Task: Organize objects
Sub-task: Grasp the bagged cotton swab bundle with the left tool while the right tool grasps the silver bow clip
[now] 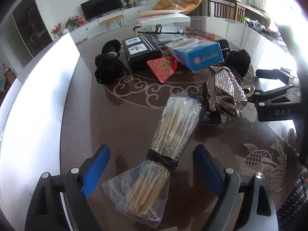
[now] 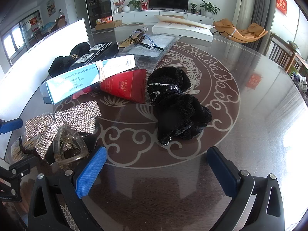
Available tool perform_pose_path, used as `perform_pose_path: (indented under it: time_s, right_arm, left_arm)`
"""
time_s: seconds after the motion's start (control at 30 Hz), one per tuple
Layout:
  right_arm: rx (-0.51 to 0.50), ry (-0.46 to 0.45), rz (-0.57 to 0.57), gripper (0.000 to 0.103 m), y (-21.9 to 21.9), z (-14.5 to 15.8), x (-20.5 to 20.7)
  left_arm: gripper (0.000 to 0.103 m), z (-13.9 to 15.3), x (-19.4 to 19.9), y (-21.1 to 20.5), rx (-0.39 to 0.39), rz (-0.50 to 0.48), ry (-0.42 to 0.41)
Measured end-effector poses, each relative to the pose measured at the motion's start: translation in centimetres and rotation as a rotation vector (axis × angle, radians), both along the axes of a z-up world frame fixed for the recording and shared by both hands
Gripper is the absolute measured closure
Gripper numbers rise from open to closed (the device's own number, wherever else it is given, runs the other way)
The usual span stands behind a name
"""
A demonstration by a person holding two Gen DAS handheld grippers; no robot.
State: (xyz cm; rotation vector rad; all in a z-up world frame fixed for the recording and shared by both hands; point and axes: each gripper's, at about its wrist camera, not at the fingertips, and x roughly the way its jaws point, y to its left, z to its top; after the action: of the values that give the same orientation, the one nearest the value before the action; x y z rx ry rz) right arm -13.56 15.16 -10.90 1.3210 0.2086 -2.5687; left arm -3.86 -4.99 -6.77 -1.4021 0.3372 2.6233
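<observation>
A bundle of wooden sticks (image 1: 173, 127) in a clear bag, tied with a dark band, lies on the table between the blue pads of my left gripper (image 1: 152, 150). The pads stand wide and do not touch it. To its right lie a rhinestone bow clip (image 1: 227, 88) and a clear claw clip (image 2: 69, 150). My right gripper (image 2: 156, 151) is open over bare table with nothing between its fingers, and the bow clip (image 2: 63, 121) sits just left of its left finger. A black velvet scrunchie (image 2: 177, 111) lies ahead of it.
Farther back on the round patterned table (image 2: 250, 115) are a blue box (image 1: 200, 55), a red packet (image 1: 163, 67), a black box (image 1: 142, 53), another black cloth piece (image 1: 109, 67), a clear bag with a pen (image 2: 154, 44) and a white book stack (image 2: 182, 30).
</observation>
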Motion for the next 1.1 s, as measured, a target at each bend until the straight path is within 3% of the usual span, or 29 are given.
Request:
perform_pose_path:
  time_s: [0.1,0.13,0.23,0.33,0.4,0.43,0.47,0.57,0.73,0.8,0.83,0.97,1.1]
  right_arm:
    - [0.0,0.0,0.0,0.0,0.0,0.0,0.0]
    - [0.0,0.0,0.0,0.0,0.0,0.0,0.0]
    - [0.003,-0.003,0.0,0.0,0.0,0.0,0.0]
    - [0.018,-0.066,0.053,0.0,0.1,0.2,-0.7]
    - [-0.037,-0.088,0.064,0.002,1.1,1.1,-0.1]
    - [-0.096,-0.087,0.091,0.002,1.5,1.8,0.6]
    - [-0.162,-0.093,0.14,0.002,1.6,2.6,1.1]
    - [-0.265,-0.16,0.263,0.002,-0.3,3.6,1.5]
    - [-0.203,-0.178,0.301,0.002,-5.3,2.3,-0.3]
    - [-0.233,-0.182,0.309,0.011,-6.1,2.1,-0.3]
    - [-0.251,-0.192,0.324,0.036,-6.5,2.0,-0.5]
    - [-0.225,-0.16,0.327,0.037,-6.6,2.9,0.9]
    - [-0.254,-0.148,0.342,0.037,-5.3,5.4,3.8]
  left_arm:
    - [0.009,-0.5,-1.0,-0.3,0.075,-0.005,-0.057]
    - [0.0,-0.9,-1.3,-0.7,0.112,0.016,-0.094]
    - [0.0,-1.1,-0.9,-0.7,0.115,0.032,-0.046]
    - [0.0,-1.0,-0.4,-0.7,0.11,0.036,-0.05]
    - [0.03,-0.5,0.4,-1.0,0.116,0.012,-0.014]
    - [0.06,-0.1,0.8,-1.2,0.12,0.002,0.003]
    - [0.075,0.0,1.0,-1.4,0.122,-0.004,0.001]
    - [0.075,0.2,1.5,-2.2,0.162,0.018,0.012]
    - [0.075,0.6,3.4,-3.3,0.26,0.086,0.031]
    - [0.075,1.0,4.4,-3.8,0.276,0.096,0.042]
    - [0.075,1.3,4.9,-4.1,0.28,0.1,0.049]
    - [0.075,3.0,6.8,-5.1,0.31,0.101,0.082]
    - [0.075,5.4,8.6,-6.3,0.414,0.108,0.105]
